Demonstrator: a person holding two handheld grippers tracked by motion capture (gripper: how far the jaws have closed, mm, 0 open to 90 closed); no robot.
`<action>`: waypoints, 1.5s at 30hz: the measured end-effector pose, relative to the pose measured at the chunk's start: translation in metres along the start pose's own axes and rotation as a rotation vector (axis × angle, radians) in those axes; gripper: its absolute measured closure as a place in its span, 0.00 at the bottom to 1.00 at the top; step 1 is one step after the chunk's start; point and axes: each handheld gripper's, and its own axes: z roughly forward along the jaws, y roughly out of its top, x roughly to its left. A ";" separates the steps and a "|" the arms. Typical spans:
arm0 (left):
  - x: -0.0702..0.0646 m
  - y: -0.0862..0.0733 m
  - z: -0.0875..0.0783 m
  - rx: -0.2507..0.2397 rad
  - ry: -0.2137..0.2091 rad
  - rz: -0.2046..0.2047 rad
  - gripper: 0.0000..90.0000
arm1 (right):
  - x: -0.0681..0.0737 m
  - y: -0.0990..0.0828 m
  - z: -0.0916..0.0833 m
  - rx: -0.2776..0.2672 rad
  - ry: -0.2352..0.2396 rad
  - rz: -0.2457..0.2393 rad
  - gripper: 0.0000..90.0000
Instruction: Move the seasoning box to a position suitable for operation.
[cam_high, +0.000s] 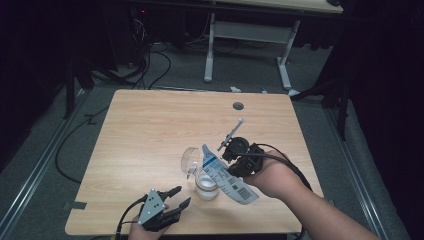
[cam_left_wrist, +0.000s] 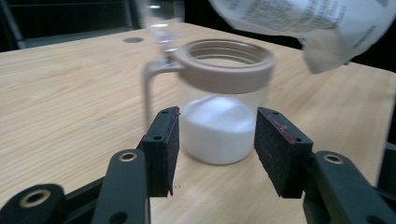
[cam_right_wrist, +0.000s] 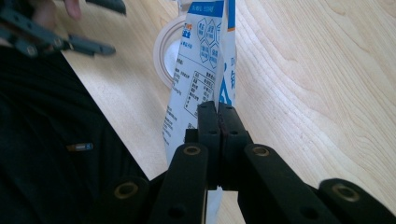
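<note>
High view is showing the wooden surface (cam_high: 150, 130) sitting in a dim room, with a grey floor around it, cables trailing at the back and a white-legged desk (cam_high: 250, 45) standing beyond. Near the front edge, a white printed pouch (cam_high: 227, 177) is hanging tilted over a clear glass jar (cam_high: 206, 186), its lower end lying toward the person and its upper end pointing at the jar's mouth. The right gripper (cam_high: 235, 162) is clenching the pouch; in the right gripper view its jaws are pressing together on the pouch's edge. The jar is standing upright on the surface, partly filled with white powder (cam_left_wrist: 219, 130), its beige collar (cam_left_wrist: 224, 65) open and its hinged clear lid (cam_high: 190, 159) leaning back to the left. The left gripper (cam_high: 177, 196) is sitting near the front edge, just short of the jar, released; in the left gripper view its jaws are standing apart on either side of the jar's base without touching it.
</note>
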 end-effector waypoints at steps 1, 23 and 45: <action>0.003 0.001 -0.001 -0.004 0.011 0.004 0.56 | -0.001 0.000 0.000 0.000 -0.001 -0.002 1.00; 0.026 0.010 -0.005 -0.021 0.067 -0.030 0.56 | -0.056 -0.023 0.019 0.015 -0.070 0.121 1.00; 0.029 0.011 -0.005 -0.024 0.068 -0.061 0.55 | -0.108 -0.052 0.053 0.088 -0.141 0.253 1.00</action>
